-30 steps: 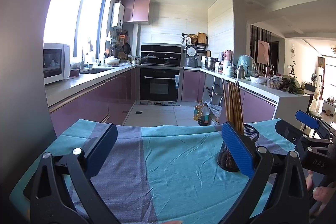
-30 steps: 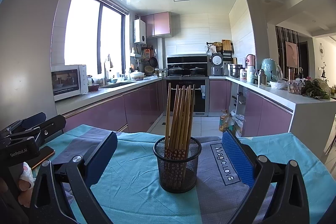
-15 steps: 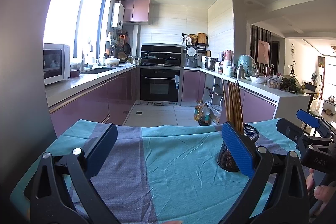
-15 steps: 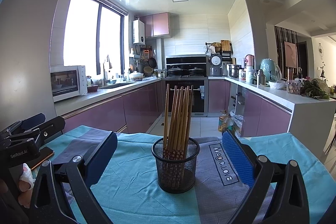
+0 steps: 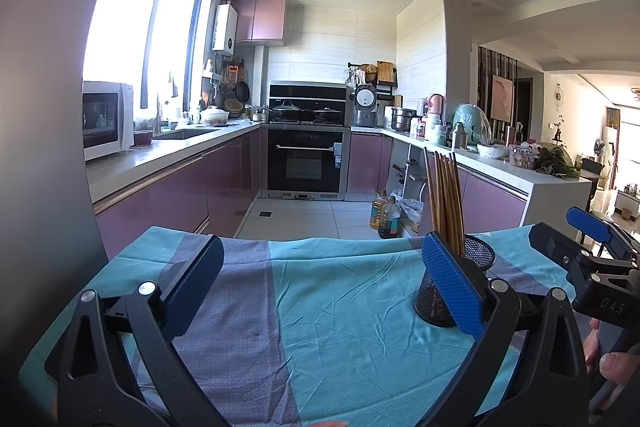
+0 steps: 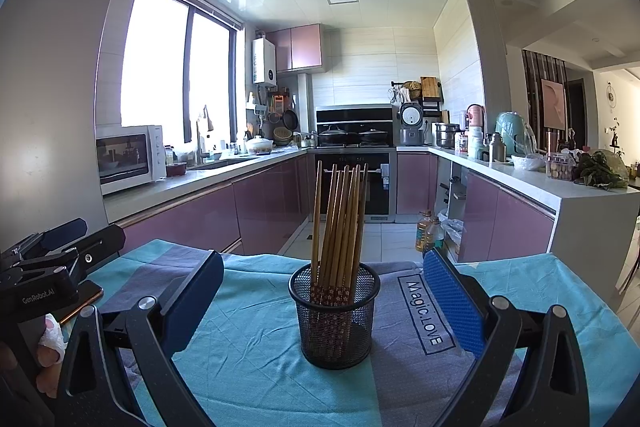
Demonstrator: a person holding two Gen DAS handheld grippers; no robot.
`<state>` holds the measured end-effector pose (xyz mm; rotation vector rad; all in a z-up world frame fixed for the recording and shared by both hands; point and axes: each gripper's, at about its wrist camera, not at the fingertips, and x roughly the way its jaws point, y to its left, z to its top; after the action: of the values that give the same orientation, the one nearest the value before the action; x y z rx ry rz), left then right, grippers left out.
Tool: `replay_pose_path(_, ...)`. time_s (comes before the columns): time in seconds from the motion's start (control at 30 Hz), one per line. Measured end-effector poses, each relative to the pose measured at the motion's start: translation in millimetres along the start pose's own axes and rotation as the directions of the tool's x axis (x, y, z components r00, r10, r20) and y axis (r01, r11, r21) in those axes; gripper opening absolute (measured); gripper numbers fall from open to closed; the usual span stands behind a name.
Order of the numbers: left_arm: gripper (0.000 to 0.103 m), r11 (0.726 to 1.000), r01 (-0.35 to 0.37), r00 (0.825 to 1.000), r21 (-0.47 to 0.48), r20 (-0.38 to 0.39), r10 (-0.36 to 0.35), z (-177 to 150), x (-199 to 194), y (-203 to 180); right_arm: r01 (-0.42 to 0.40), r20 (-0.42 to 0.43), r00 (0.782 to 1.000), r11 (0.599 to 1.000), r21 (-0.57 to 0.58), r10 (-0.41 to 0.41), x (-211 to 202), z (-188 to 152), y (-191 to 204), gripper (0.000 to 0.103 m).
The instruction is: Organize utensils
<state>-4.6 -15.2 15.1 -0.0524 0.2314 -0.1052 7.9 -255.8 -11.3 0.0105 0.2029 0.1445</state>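
- Between your right claw's (image 6: pixel 323 291) spread fingers stands the mesh cup (image 6: pixel 334 315); the claw is wide open and grips nothing, and its blue pads (image 6: pixel 452 301) sit apart from the cup on either side.
- Your left claw (image 5: pixel 322 281) is wide open too, with only bare cloth between its fingers.
- From the left camera, the mesh cup (image 5: pixel 478 259) sits just behind that claw's right-hand pad (image 5: pixel 452 285), which hides part of it.
- Wooden chopsticks (image 6: pixel 340 223) stand in the cup as a loose bunch, patterned ends down, tips up and leaning slightly right; one stick stands a little apart on the left.
- The cup rests upright on the tablecloth (image 6: pixel 256 343), teal with grey-purple bands, beside the printed words "Magic.LOVE" (image 6: pixel 424 311).
- Your left hand's claw also shows at the left edge of the right camera, over a flat dark thing (image 6: pixel 86 297) on the cloth, possibly a phone; it is too hidden to be sure.
- Your right hand (image 5: pixel 612 363) shows at the lower right edge of the left camera.
- Beyond the table lie purple kitchen cabinets (image 6: pixel 264 207), an oven (image 5: pixel 306 163), a microwave (image 6: pixel 128 157) and oil bottles (image 5: pixel 386 213) on the floor.
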Motion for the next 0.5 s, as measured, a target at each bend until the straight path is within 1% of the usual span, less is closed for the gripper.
replay_pose_path(0.5, 0.098, 1.000, -0.001, 1.000, 0.001, 0.002, 0.001, 0.3, -0.3, -0.5, 0.000, 0.000, 1.000, 1.000, -0.001, 0.000, 0.2, -0.1, 1.0, 0.097)
